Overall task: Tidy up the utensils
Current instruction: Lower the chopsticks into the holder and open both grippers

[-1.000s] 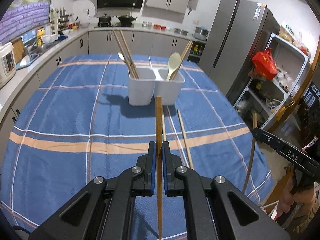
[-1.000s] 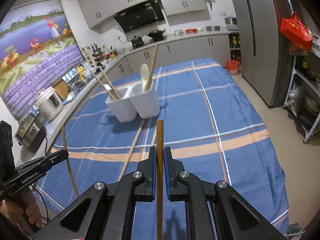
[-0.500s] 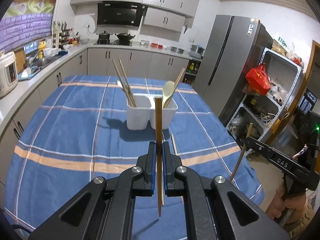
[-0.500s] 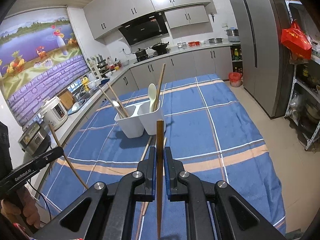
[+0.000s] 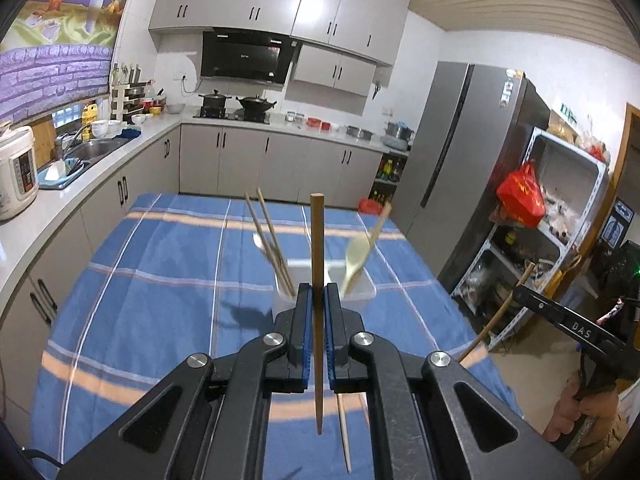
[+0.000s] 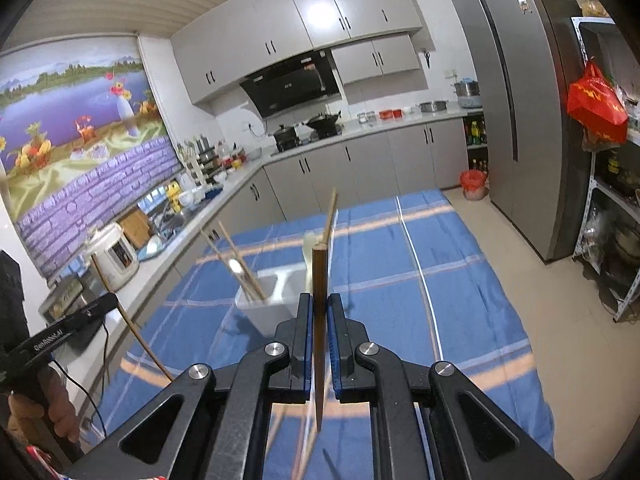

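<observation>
My left gripper [image 5: 318, 294] is shut on a brown wooden chopstick [image 5: 317, 236] that stands upright between its blue pads, lifted above the blue striped tablecloth [image 5: 160, 264]. Just beyond it a white two-compartment holder [image 5: 366, 294] is half hidden; chopsticks [image 5: 266, 232] lean in its left compartment and a pale spoon [image 5: 356, 256] in its right. My right gripper [image 6: 319, 300] is shut on a second chopstick [image 6: 320, 272], also held upright, with the holder [image 6: 260, 312] ahead and to its left. Each gripper shows at the edge of the other's view, right gripper [image 5: 520, 293] and left gripper [image 6: 112, 300]. Another chopstick [image 5: 343, 432] lies on the cloth.
A grey counter with a rice cooker [image 5: 14, 172] and a sink runs along the left and back. A tall grey fridge [image 5: 472, 160] and a metal shelf rack with a red bag [image 5: 520, 196] stand to the right of the table. Tiled floor [image 6: 560, 320] lies beside the table.
Both grippers have risen with their chopsticks still clamped. The table and holder have dropped lower in both views, and more of the cabinets and ceiling shows.
</observation>
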Action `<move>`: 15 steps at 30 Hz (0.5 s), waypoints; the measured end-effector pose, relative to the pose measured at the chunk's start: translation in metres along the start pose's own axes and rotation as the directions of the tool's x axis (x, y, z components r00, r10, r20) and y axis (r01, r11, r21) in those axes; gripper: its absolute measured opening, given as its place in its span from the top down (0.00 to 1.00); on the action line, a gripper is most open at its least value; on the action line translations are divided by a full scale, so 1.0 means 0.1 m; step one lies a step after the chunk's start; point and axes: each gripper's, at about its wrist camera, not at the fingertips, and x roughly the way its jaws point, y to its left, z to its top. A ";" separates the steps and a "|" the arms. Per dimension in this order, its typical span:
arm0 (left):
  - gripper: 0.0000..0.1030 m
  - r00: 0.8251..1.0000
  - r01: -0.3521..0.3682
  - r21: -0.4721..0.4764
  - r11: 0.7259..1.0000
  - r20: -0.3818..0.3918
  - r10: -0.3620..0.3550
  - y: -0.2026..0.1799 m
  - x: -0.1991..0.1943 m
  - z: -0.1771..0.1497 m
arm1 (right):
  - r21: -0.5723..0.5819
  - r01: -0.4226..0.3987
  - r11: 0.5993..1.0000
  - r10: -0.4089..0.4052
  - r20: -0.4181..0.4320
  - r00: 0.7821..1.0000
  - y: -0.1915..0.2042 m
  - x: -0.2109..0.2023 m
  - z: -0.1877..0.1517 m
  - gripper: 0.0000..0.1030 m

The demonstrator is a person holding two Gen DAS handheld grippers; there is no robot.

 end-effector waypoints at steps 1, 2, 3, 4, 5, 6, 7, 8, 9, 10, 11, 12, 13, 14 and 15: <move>0.95 1.000 0.008 -0.005 1.000 0.007 -0.008 0.04 0.05 0.09 | 0.002 -0.006 1.000 0.006 0.009 1.000 0.02 0.04 0.08 0.93; 0.95 1.000 0.015 -0.007 1.000 0.017 -0.015 0.06 0.09 0.18 | 0.004 -0.013 1.000 0.013 0.020 1.000 0.05 0.09 0.18 0.93; 0.95 0.999 0.021 -0.008 1.000 0.026 -0.021 0.08 0.13 0.26 | 0.007 -0.022 1.000 0.022 0.029 0.999 0.08 0.14 0.28 0.93; 0.95 0.999 0.029 -0.007 1.000 0.039 -0.029 0.09 0.19 0.37 | 0.011 -0.033 0.999 0.032 0.038 0.999 0.12 0.21 0.39 0.93; 0.95 0.998 0.036 -0.006 0.999 0.047 -0.035 0.11 0.24 0.44 | 0.011 -0.039 0.999 0.039 0.045 0.998 0.16 0.27 0.47 0.93; 0.95 0.997 0.043 -0.004 0.999 0.057 -0.042 0.13 0.30 0.53 | 0.010 -0.043 0.999 0.042 0.051 0.998 0.18 0.33 0.55 0.93; 0.95 0.996 0.054 -0.001 0.999 0.066 -0.053 0.14 0.37 0.63 | 0.008 -0.045 0.999 0.044 0.059 0.997 0.22 0.39 0.63 0.93; 0.95 0.996 0.059 0.001 0.998 0.071 -0.059 0.13 0.42 0.69 | 0.003 -0.044 0.999 0.044 0.066 0.997 0.26 0.47 0.71 0.93; 0.95 0.995 0.065 0.005 0.998 0.075 -0.065 0.14 0.49 0.75 | -0.004 -0.039 0.999 0.039 0.071 0.997 0.30 0.54 0.78 0.93; 0.95 0.995 0.066 0.011 0.998 0.079 -0.067 0.13 0.56 0.82 | -0.010 -0.028 1.000 0.029 0.076 0.997 0.34 0.64 0.85 0.93; 0.95 0.994 0.064 0.022 0.998 0.082 -0.066 0.12 0.65 0.88 | -0.014 -0.019 1.000 0.020 0.077 0.997 0.36 0.72 0.89 0.93; 0.95 0.995 0.060 0.035 0.998 0.081 -0.062 0.12 0.73 0.93 | -0.017 -0.010 1.000 0.011 0.077 0.997 0.38 0.79 0.93 0.93; 0.95 0.995 0.053 0.049 0.997 0.079 -0.057 0.11 0.83 0.96 | -0.021 0.001 1.000 0.000 0.075 0.997 0.40 0.88 0.96 0.93; 0.95 0.996 0.046 0.060 0.997 0.073 -0.050 0.11 0.95 1.00 | -0.029 0.022 0.999 -0.020 0.070 0.997 0.42 1.00 0.97 0.93; 0.95 0.997 0.043 0.067 0.997 0.065 -0.047 0.11 1.05 1.01 | -0.034 0.035 0.999 -0.033 0.066 0.997 0.41 1.06 0.98 0.93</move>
